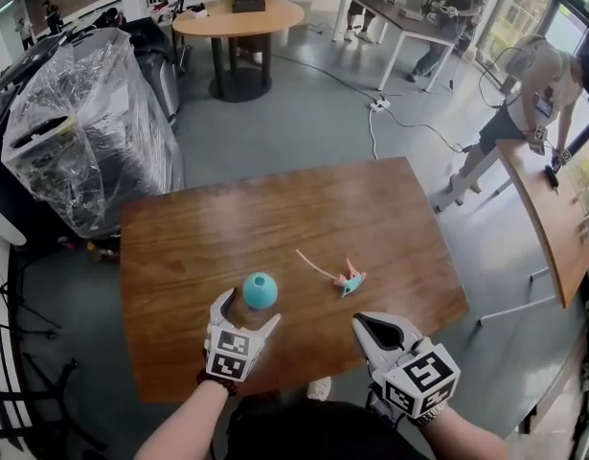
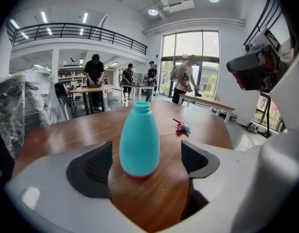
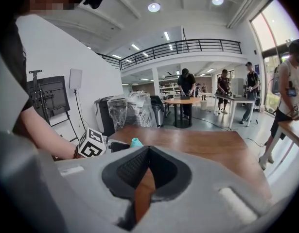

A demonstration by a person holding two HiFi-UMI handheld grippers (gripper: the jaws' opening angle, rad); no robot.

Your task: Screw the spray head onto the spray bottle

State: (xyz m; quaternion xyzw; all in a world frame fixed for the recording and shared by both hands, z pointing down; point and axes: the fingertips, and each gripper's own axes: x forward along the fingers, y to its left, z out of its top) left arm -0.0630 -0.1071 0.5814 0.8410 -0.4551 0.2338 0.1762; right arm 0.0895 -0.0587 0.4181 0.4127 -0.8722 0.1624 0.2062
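Between the 2 wide-spread jaws of the left gripper (image 1: pixel 247 310) stands the teal spray bottle (image 2: pixel 139 142), upright on the wooden table (image 1: pixel 227 223), neck uncapped, with neither pad touching it. Just ahead of the right gripper (image 1: pixel 363 324), to the right of the left one, lies the pink-and-teal spray head (image 1: pixel 350 279) with its thin tube. The right gripper's jaws are pressed together, holding nothing.

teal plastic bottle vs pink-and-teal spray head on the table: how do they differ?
The teal plastic bottle stands upright; the pink-and-teal spray head lies on its side, thin tube trailing. The bottle sits between the left gripper's open jaws, untouched; the spray head is in no jaws. Both rest on the brown wooden table, apart.
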